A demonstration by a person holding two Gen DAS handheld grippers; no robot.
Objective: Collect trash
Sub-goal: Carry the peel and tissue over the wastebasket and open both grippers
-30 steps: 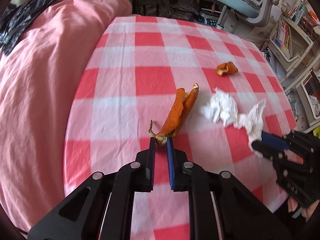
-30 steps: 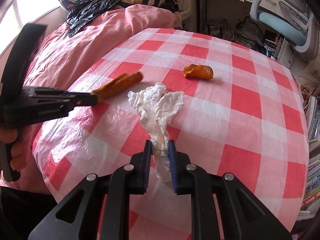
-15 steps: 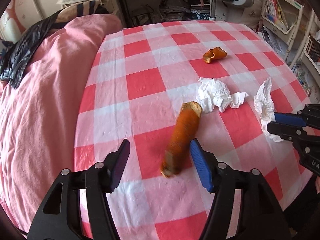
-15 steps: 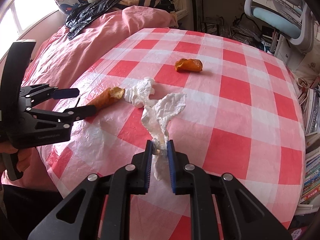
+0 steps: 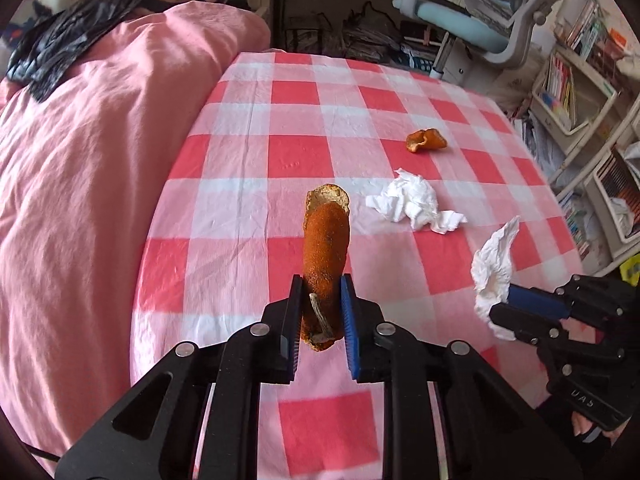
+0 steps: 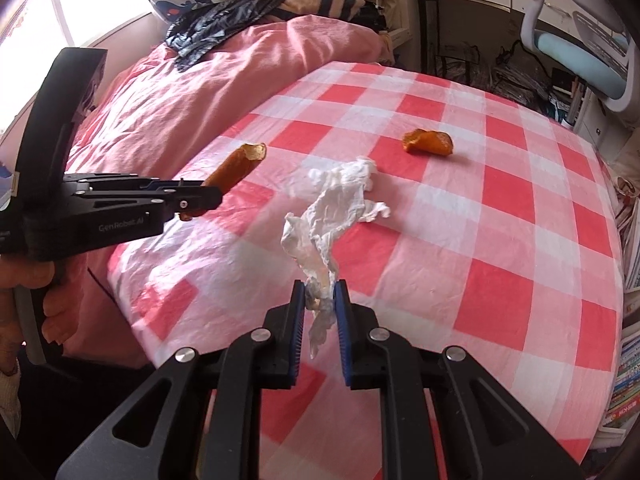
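Table: the red-and-white checked tablecloth (image 5: 296, 152) fills both views, pushed right up against a pink duvet (image 5: 92, 152).
Black bag: dark plastic (image 6: 224, 20) lies crumpled at the far end of the duvet; could be the trash bag, can't say for sure.
Left gripper: the left gripper (image 5: 320, 312) has its tongs clamped on the long orange peel (image 5: 325, 256), and the right wrist view shows that peel (image 6: 236, 166) lifted off the cloth, poking out forward.
Right gripper: the right gripper (image 6: 320, 304) has its tongs pinched together on a strip of white tissue (image 6: 320, 224), which stands up between the pads, clear of the table.
Left on the table: a crumpled tissue wad (image 5: 412, 204) near the middle, and beyond it, well apart, a small curled orange peel (image 5: 426, 141).
Progress: two pieces in hand, two to go, and nothing visibly binned. I'd call it roughly halfway on pickup, with the drop-off not yet done.
Bin: no container shows in either view, so where these go I can't tell.
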